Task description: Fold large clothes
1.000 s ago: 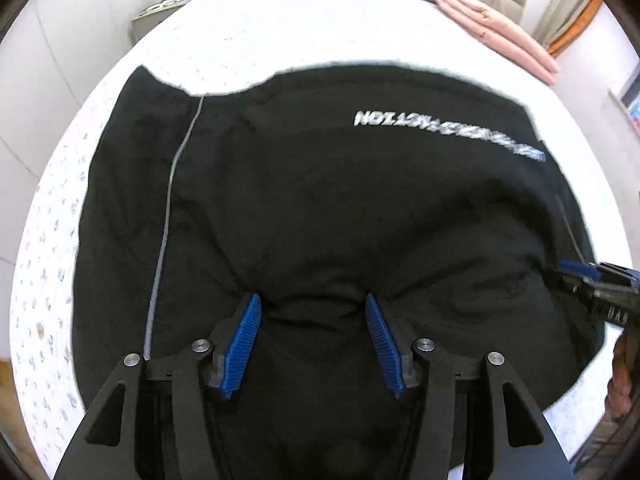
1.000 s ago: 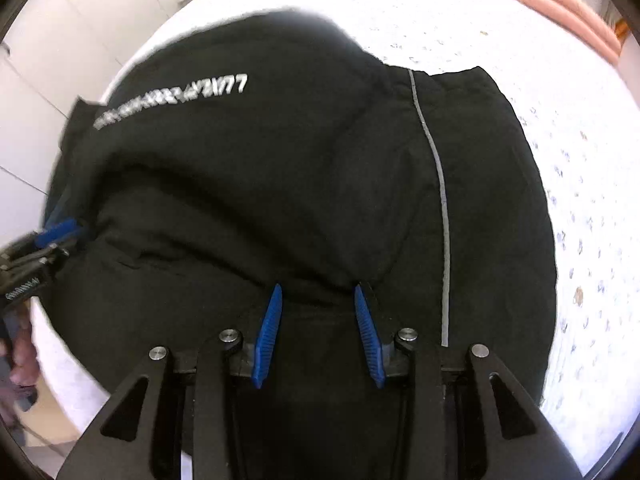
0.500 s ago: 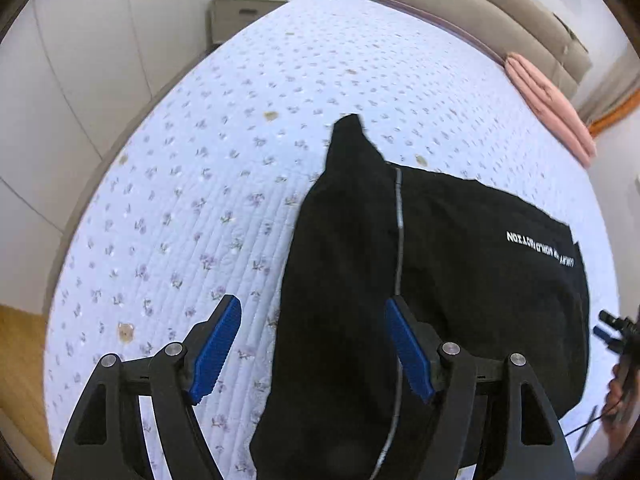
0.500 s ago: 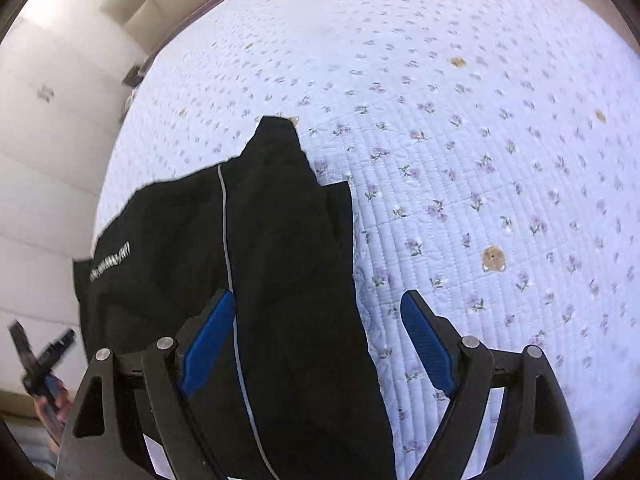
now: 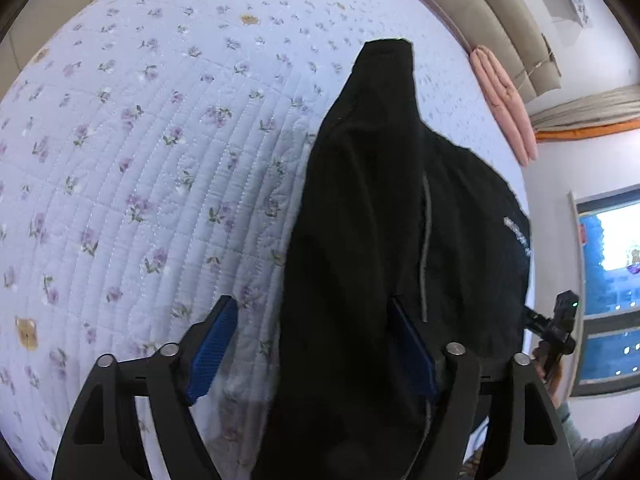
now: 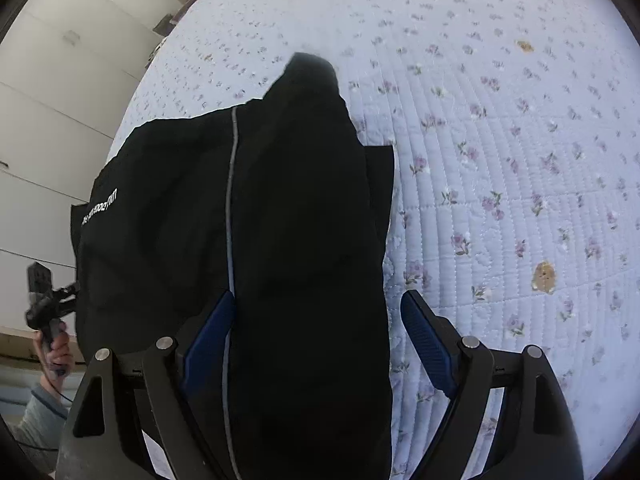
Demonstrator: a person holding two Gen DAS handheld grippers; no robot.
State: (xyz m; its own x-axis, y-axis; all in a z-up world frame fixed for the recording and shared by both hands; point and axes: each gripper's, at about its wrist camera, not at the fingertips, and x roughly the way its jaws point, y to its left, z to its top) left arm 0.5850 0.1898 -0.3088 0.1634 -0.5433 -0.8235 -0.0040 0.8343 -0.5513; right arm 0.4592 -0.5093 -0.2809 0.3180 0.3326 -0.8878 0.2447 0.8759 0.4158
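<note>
A large black garment with a grey seam stripe and white lettering lies on the flowered bed quilt. It also shows in the right wrist view. My left gripper is open, its blue pads wide apart over the garment's left part, one sleeve stretching away ahead. My right gripper is open over the garment's right part, with the other sleeve stretching ahead. The right gripper also shows small at the right edge of the left wrist view, and the left gripper at the left edge of the right wrist view.
Folded pink bedding lies at the head of the bed by the beige headboard. A window is at the right. White cupboards stand along the other side of the bed.
Both grippers let go of the garment and opened wide, then swung outward. Each now looks along one side of the garment and its sleeve, closer than half a second ago.
</note>
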